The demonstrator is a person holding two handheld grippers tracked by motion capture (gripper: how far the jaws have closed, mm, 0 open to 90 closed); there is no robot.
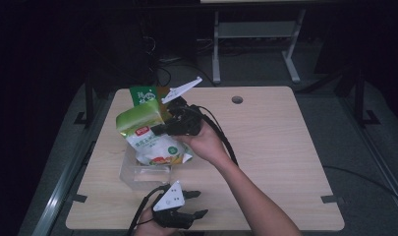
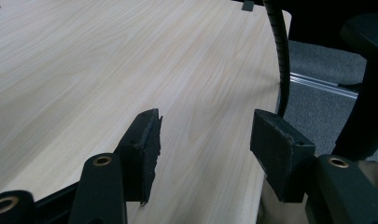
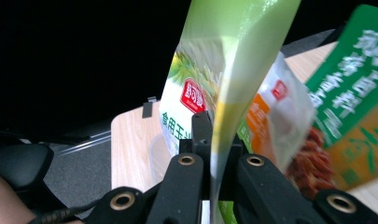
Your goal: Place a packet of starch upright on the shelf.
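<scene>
My right gripper (image 1: 159, 129) (image 3: 218, 140) is shut on the edge of a green-and-white food pouch (image 1: 147, 135) (image 3: 196, 93), held up above the table (image 1: 275, 147). The pouch hangs over a clear plastic container (image 1: 137, 174). Behind it stands a green packet (image 1: 143, 94) (image 3: 359, 93) with white lettering. A further pouch with an orange and red print (image 3: 280, 121) lies close behind the held one. My left gripper (image 1: 200, 203) (image 2: 205, 140) rests near the table's front edge, open, with only bare wood (image 2: 84, 70) between its pads.
A round cable hole (image 1: 237, 100) sits at the table's far middle. A black cable (image 2: 282, 56) hangs off the table's edge beside a dark chair (image 2: 364, 46). Another desk's metal frame (image 1: 255, 29) stands behind on the grey floor.
</scene>
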